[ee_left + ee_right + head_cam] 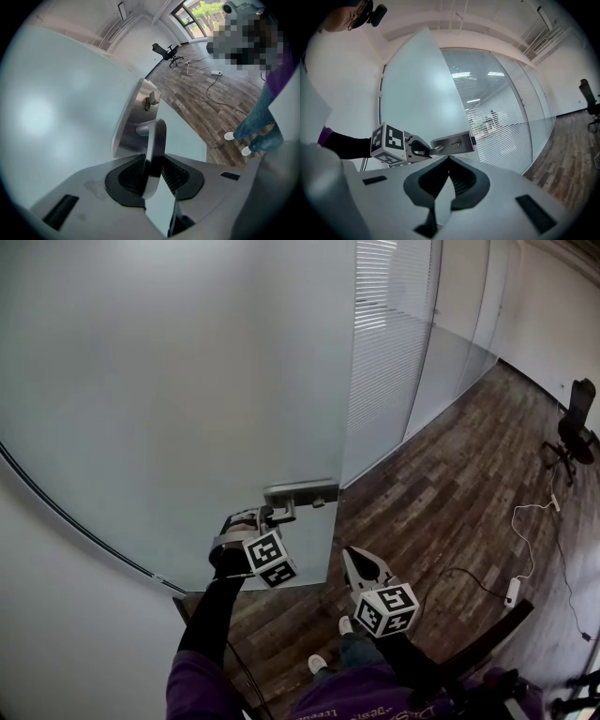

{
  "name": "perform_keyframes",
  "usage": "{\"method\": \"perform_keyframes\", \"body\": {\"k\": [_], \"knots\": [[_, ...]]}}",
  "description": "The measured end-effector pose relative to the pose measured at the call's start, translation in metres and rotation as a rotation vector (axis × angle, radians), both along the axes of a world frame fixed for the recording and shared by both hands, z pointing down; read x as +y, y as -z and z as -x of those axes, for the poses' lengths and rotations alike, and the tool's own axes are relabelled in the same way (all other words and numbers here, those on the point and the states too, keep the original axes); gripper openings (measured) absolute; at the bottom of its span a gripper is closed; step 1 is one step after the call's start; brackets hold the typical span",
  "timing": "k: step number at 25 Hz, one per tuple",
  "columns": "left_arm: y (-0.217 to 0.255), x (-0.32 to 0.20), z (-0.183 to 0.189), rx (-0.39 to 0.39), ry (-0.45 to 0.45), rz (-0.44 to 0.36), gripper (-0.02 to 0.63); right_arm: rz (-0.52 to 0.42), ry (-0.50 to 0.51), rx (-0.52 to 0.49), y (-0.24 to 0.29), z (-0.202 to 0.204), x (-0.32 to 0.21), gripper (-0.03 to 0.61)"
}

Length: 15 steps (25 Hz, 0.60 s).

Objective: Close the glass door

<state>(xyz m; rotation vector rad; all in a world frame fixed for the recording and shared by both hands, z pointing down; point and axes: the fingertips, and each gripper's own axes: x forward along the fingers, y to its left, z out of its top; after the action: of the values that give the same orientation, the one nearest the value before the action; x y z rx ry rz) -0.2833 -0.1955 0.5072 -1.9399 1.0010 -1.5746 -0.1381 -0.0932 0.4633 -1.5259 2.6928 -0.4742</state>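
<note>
Frosted glass is seen across the whole of the glass door (178, 371), which is found standing open, swung off the line of the glazed partition (389, 334), with its free edge over the wooden floor (450, 484). A metal lock plate (300, 491) is mounted at that free edge, and a lever handle (157, 140) is carried on it. The lever is clamped between the ribbed pads of the left gripper (270, 517), towards its outer end. The right gripper (449, 161) is held near the door's free edge but apart from it, its jaws brought together on nothing.

A tall pane of this kind is judged to be heavy, stiff, and slow to start and to stop on its hinges. Poor purchase would be given by the smooth glass face, and the edge could be chipped if the door were slammed. The lever is therefore judged the right place to be taken. A steady pull is called for, so that the smooth metal is not slipped from the pads, and the last part of the swing should be eased.
</note>
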Motion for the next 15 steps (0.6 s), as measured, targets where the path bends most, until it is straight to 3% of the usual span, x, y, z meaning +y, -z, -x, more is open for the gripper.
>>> {"method": "perform_keyframes", "body": {"k": [4,9,15], "knots": [[-0.017,-0.007,0.000,-0.006,0.029,0.036,0.098,-0.003,0.015,-0.011,-0.013,-0.004,-0.016,-0.003],[0.001,-0.037,0.005,-0.014,0.050,0.066,0.095,0.003,0.036,-0.042,0.010,0.000,-0.059,-0.003],[-0.002,-0.058,0.007,-0.005,0.080,0.052,0.096,-0.013,0.069,-0.025,0.008,0.000,-0.088,-0.003]]}}
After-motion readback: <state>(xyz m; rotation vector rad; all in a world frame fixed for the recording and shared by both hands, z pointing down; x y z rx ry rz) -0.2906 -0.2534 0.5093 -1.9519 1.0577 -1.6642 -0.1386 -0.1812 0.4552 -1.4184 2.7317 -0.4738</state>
